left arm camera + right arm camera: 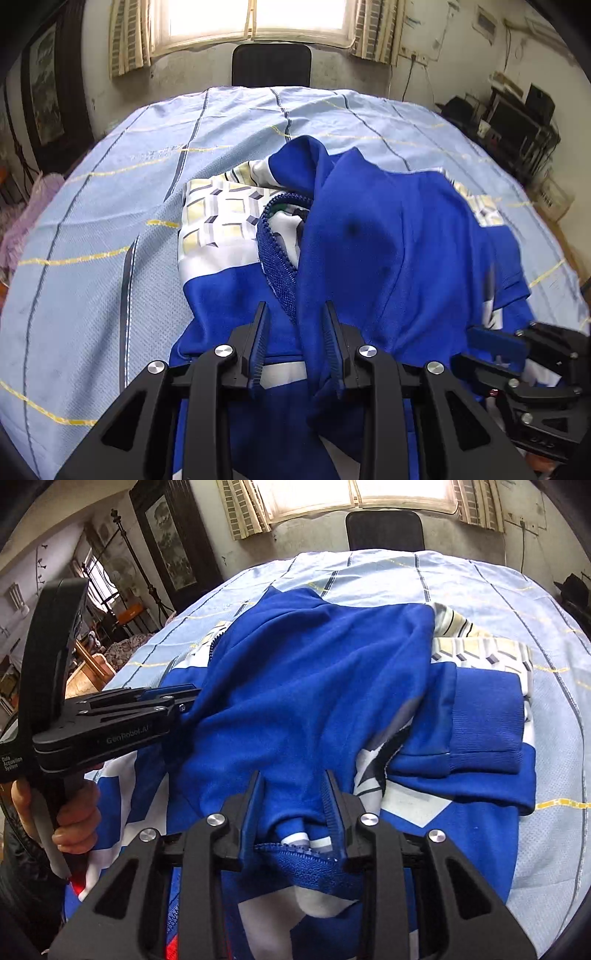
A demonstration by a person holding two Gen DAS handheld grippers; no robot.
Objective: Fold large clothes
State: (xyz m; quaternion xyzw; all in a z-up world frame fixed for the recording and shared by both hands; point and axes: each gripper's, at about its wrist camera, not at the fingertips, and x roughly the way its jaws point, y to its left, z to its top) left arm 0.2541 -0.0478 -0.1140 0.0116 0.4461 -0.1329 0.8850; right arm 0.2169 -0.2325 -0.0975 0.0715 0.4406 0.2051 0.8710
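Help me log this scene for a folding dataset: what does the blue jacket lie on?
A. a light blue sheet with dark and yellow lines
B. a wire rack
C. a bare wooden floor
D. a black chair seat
A: the blue jacket is spread over the light blue sheet, whose dark and yellow lines show around it.

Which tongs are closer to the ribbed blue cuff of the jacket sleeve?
Right. The right tongs sit just beside the ribbed blue cuff; the left tongs are across the jacket, farther away.
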